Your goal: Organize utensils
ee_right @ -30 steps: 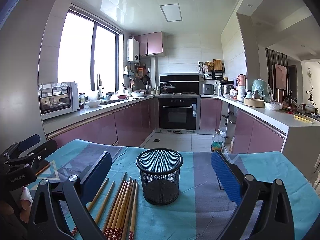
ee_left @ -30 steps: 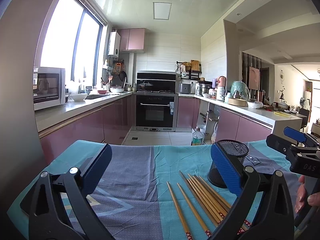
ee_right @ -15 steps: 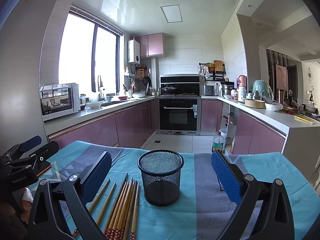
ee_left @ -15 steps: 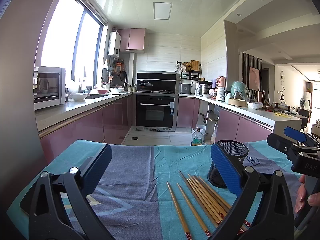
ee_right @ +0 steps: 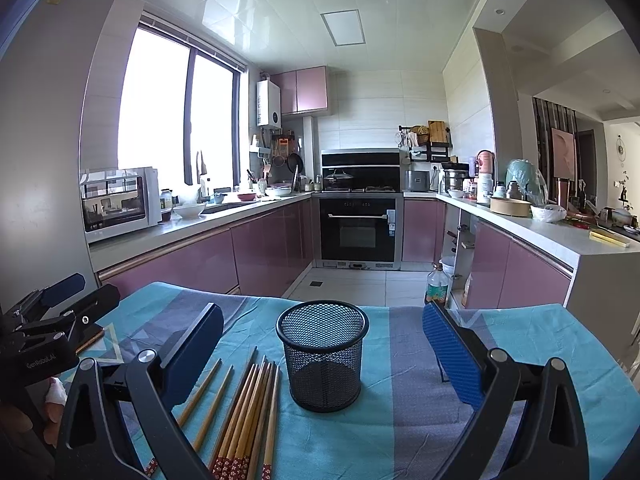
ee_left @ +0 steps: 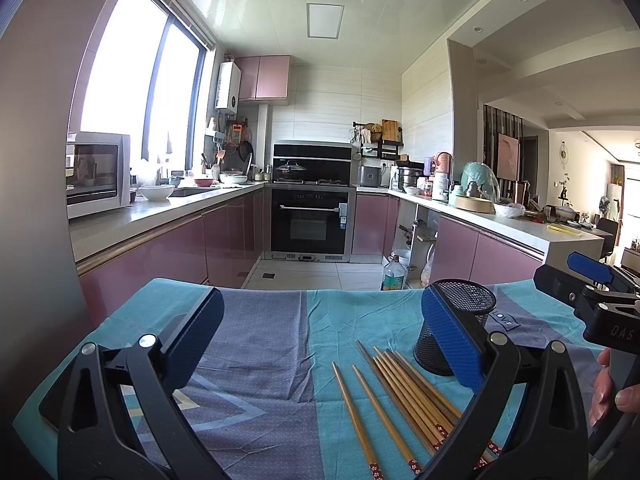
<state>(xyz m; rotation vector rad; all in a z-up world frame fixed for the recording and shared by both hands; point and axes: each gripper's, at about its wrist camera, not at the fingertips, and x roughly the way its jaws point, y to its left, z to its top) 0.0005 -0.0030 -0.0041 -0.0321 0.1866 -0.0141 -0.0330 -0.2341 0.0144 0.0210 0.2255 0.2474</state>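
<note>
Bamboo chopsticks [ee_right: 244, 412] lie flat in a loose fan on the teal and grey tablecloth [ee_right: 400, 432], just beside the black mesh holder [ee_right: 322, 354], which stands upright and looks empty from here. We hold both tools above the near edge of the table: our left gripper [ee_left: 320, 344] is spread wide with nothing between its blue pads, and our right gripper [ee_right: 322, 348] is likewise spread wide, framing the holder. Nothing has gone into the holder, so we judge the job barely started. To do the first pick well, we would come down over one of the two sticks lying apart on the outer side of the fan, close across its shaft near the middle so it does not swing, then tip it upright and lower it into the holder's open mouth. The packed sticks touch one another, so a careless pinch there could drag several along or roll them. The holder is light mesh and may slide or tip if bumped. Creases in the cloth could catch a tip. The kitchen counters behind stay well apart from our work.
</note>
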